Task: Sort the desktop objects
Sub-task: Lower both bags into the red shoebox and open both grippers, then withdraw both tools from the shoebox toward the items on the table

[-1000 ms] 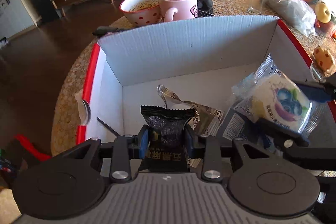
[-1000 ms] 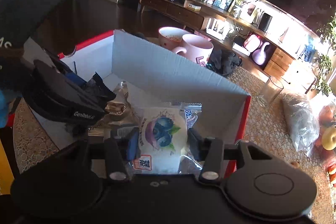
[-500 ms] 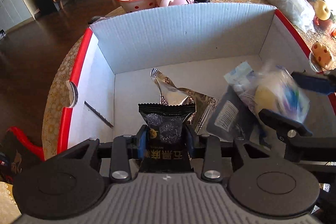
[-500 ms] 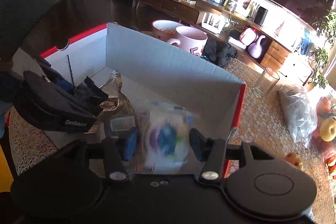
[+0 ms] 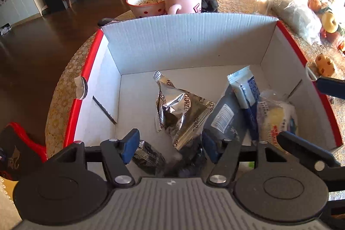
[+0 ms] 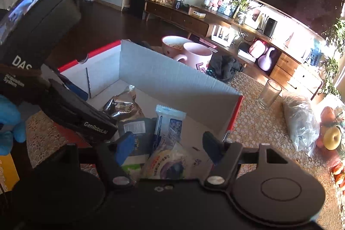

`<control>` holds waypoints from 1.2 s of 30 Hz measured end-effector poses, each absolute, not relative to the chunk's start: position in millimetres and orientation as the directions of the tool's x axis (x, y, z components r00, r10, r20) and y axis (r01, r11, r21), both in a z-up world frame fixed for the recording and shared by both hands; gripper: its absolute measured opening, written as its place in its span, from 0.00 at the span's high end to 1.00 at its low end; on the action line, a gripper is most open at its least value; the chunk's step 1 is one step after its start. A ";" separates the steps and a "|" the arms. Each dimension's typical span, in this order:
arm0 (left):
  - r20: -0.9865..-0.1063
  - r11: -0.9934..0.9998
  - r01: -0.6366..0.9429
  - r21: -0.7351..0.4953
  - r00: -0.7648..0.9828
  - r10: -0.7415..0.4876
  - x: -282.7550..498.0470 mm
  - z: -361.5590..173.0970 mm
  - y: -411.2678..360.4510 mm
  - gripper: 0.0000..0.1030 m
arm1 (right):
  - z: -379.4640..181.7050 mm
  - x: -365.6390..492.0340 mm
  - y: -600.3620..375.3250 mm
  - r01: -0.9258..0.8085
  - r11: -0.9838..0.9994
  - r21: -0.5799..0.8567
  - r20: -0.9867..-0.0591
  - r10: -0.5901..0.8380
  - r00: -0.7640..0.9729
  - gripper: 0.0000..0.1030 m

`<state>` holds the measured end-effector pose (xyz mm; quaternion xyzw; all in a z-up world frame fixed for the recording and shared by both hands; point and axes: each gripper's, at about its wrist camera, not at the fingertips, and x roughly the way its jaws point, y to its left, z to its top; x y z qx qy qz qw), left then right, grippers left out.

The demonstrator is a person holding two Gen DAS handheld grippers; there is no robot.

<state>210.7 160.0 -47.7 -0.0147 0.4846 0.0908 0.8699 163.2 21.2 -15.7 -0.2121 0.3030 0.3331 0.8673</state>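
Opening over a box [image 5: 189,44]: left gripper [image 5: 170,149], pads spreading, black packet [image 5: 148,157] lying loose between them on the box floor, no longer pinched; whether it brushes the left pad cannot be told. Just ahead of the fingertips, a silver packet [image 5: 179,109], crumpled, tilted against a grey pouch [image 5: 224,118] to its right. Further right, a white-and-blue packet [image 5: 244,89] leaning on the pouch, then a clear-wrapped cake [image 5: 276,118] near the box's right wall. Beyond the far wall, a pink mug [image 5: 183,1] and a dotted bowl [image 5: 146,3], touching side by side.

Opening likewise: right gripper [image 6: 167,149], pads parting, cake [image 6: 166,162] lying between and below them, apart from both pads, blue print facing up. Ahead of the fingertips, the white-and-blue packet [image 6: 169,124] standing nearly upright; to its left the grey pouch [image 6: 134,128], and further ahead-left the silver packet [image 6: 120,105]. Left gripper [image 6: 79,113] reaching into the box from this gripper's left, held by a blue-gloved hand [image 6: 9,120]. Right of the box, well apart from it, an empty glass [image 6: 268,94] and a clear bag [image 6: 301,120] on the mat. Mug [image 6: 197,57] and bowl [image 6: 172,45] behind the far wall.
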 end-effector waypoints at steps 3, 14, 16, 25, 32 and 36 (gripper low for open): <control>-0.842 0.983 -0.173 0.061 0.520 0.143 207.3 -43.5 156.8 0.39 | -7.5 158.3 14.8 -0.706 0.690 -0.157 -0.658 0.461 0.596 0.31; -0.828 0.982 -0.181 0.056 0.541 0.147 182.2 -27.0 141.8 0.39 | 14.0 141.3 -13.7 -0.690 0.711 -0.135 -0.632 0.474 0.613 0.31; -0.823 0.981 -0.186 0.055 0.547 0.150 175.2 -23.4 136.4 0.39 | 17.4 136.1 -20.2 -0.688 0.713 -0.136 -0.626 0.476 0.617 0.30; -0.781 0.980 -0.195 0.030 0.608 0.145 144.5 5.3 116.0 0.29 | 34.1 113.7 -58.1 -0.666 0.737 -0.112 -0.592 0.489 0.640 0.26; -0.770 0.983 -0.180 0.018 0.625 0.129 126.2 14.4 89.9 0.24 | 44.8 100.1 -86.7 -0.645 0.757 -0.104 -0.567 0.488 0.663 0.23; -0.761 0.989 -0.148 0.024 0.639 0.114 115.3 17.2 67.5 0.22 | 49.0 90.6 -108.0 -0.629 0.771 -0.104 -0.554 0.481 0.680 0.21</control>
